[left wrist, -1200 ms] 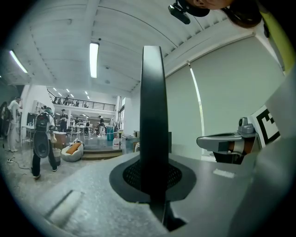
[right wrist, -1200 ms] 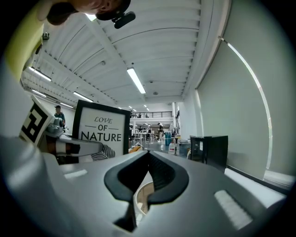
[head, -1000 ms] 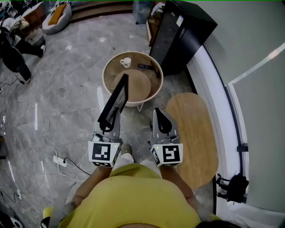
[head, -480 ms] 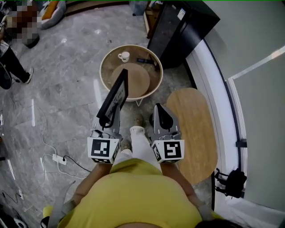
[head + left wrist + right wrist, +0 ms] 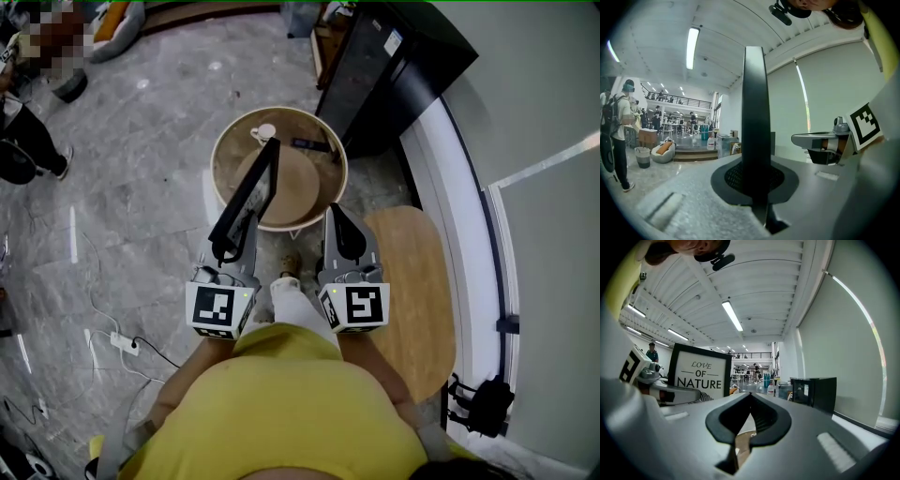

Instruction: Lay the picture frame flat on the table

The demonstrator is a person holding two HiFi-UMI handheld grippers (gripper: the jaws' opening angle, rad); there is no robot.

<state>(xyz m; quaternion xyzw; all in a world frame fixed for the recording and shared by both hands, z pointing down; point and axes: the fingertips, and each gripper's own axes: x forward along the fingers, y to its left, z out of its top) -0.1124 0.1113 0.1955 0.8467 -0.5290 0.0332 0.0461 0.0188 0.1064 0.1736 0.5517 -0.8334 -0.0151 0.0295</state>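
Note:
A black picture frame (image 5: pixel 249 195) stands upright and tilted, its lower corner clamped in my left gripper (image 5: pixel 224 251), which is shut on it. The frame's top reaches over the near part of the round wooden table (image 5: pixel 330 192). In the left gripper view the frame (image 5: pixel 755 112) shows edge-on, rising from between the jaws. In the right gripper view its face (image 5: pixel 699 373) reads "LOVE OF NATURE". My right gripper (image 5: pixel 342 240) is beside the left one, shut with nothing in it, its tips (image 5: pixel 750 397) pointing toward the round table.
On the round table's far side stand a white cup (image 5: pixel 263 133) and a small dark flat object (image 5: pixel 309 144). An oval wooden table (image 5: pixel 412 281) lies to the right and a black cabinet (image 5: pixel 394 70) behind. A power strip (image 5: pixel 124 339) and cables lie on the floor at left.
I have stepped forward: the round table is closer, and the frame's top now reaches over its near part. Both grippers keep the same grip and spacing.

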